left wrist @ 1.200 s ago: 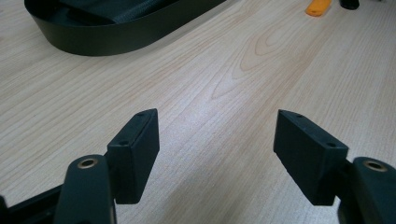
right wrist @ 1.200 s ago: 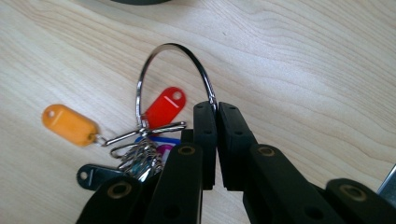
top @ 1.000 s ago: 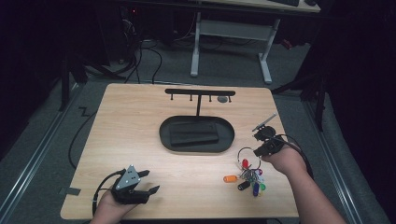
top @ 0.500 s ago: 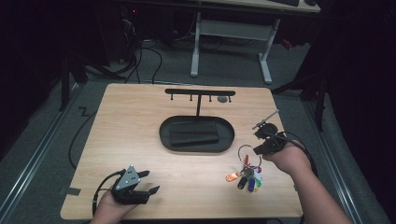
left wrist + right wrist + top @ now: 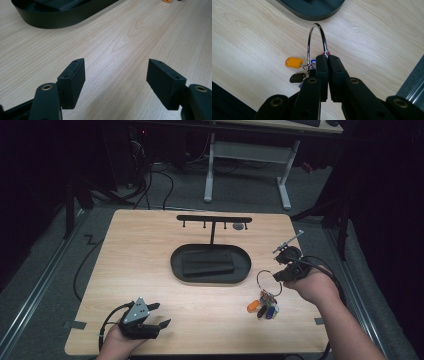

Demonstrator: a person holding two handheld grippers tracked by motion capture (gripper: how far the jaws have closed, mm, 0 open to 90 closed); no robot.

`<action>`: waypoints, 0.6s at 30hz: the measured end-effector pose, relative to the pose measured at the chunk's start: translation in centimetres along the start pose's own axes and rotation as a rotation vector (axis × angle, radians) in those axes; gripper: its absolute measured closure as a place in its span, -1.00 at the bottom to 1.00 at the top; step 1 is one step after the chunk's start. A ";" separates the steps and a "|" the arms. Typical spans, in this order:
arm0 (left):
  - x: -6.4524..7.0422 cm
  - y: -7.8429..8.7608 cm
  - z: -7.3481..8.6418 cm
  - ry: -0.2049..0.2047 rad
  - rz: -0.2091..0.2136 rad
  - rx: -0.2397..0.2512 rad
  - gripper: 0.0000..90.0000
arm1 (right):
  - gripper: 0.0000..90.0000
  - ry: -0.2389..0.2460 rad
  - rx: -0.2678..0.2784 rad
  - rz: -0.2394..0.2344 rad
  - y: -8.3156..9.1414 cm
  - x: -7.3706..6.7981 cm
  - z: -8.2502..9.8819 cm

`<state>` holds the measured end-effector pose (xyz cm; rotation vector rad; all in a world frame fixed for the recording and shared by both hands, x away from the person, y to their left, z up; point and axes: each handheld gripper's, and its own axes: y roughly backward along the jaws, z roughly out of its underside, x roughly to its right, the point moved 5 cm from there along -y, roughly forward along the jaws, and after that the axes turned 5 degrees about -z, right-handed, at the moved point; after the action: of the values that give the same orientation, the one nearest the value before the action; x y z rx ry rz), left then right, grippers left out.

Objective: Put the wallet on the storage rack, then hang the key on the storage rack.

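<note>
The key ring (image 5: pixel 266 281), a large silver loop with a bunch of coloured fobs (image 5: pixel 263 307) hanging from it, is at the right of the tabletop (image 5: pixel 150 245), pinched at its near right edge by the right gripper (image 5: pixel 281 274). Going from the left: the left gripper (image 5: pixel 159 315) rests low at the near left corner, its jaws standing wide apart with nothing between them; its own view looks across bare wood toward the rim of the dark oval tray (image 5: pixel 50 21). That tray (image 5: pixel 180 270) sits mid-table, and behind it stands a black T-shaped hook stand (image 5: pixel 214 220) with small pegs along its bar. Right of the tray comes the ring, and in the right gripper view the jaws are pressed together on the wire of the ring (image 5: pixel 315 40), which stands up edge-on beyond the tips, its plane running away from the jaws toward the tray (image 5: pixel 317 10); an orange fob (image 5: pixel 293 62) and a black fob (image 5: pixel 297 77) dangle to the left and below. The fobs look to be just touching or barely off the wood; I cannot tell which. The hook bar lies to the far left of the ring, past the tray, so the right hand is much the nearer one for carrying it there, and the open loop would have to be turned to face a peg.
</note>
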<state>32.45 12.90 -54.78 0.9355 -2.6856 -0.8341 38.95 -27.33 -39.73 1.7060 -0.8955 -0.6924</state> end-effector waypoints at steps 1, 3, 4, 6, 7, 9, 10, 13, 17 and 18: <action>0.0 0.0 0.0 -0.001 0.001 -0.001 -0.29 | 0.95 0.002 0.000 0.000 0.2 -0.1 -0.1; 0.0 0.0 0.0 -0.006 0.004 -0.006 -0.29 | 0.95 0.011 0.002 0.010 0.8 -0.2 -0.3; 0.0 0.0 0.0 -0.007 0.004 -0.007 -0.29 | 0.95 0.014 0.003 0.013 1.0 -0.2 -0.5; 0.0 0.0 0.0 -0.007 0.003 -0.006 -0.29 | 0.95 0.018 0.004 0.019 1.4 -0.3 -0.7; 0.0 -0.1 0.0 -0.004 0.005 -0.005 -0.29 | 0.95 0.019 0.005 0.020 1.6 -0.3 -0.9; 0.0 -0.1 0.0 0.002 0.004 0.002 -0.29 | 0.95 0.019 0.014 0.017 1.9 -0.3 -1.1; -0.1 0.0 0.0 0.001 0.004 0.004 -0.29 | 0.96 0.017 0.018 0.011 2.2 -0.4 -1.4; -0.2 0.1 0.2 0.001 0.005 0.002 -0.29 | 0.95 0.025 0.013 0.012 2.4 -0.5 -1.7; -0.3 0.4 0.4 0.007 0.000 0.002 -0.29 | 0.96 0.024 0.023 0.024 3.2 -0.4 -2.7; -0.3 0.5 0.4 0.010 -0.002 0.005 -0.29 | 0.96 0.024 0.023 0.024 3.2 -0.4 -2.7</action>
<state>32.28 13.64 -54.81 0.9416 -2.6799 -0.8206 40.12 -26.13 -35.89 1.7171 -0.9092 -0.6466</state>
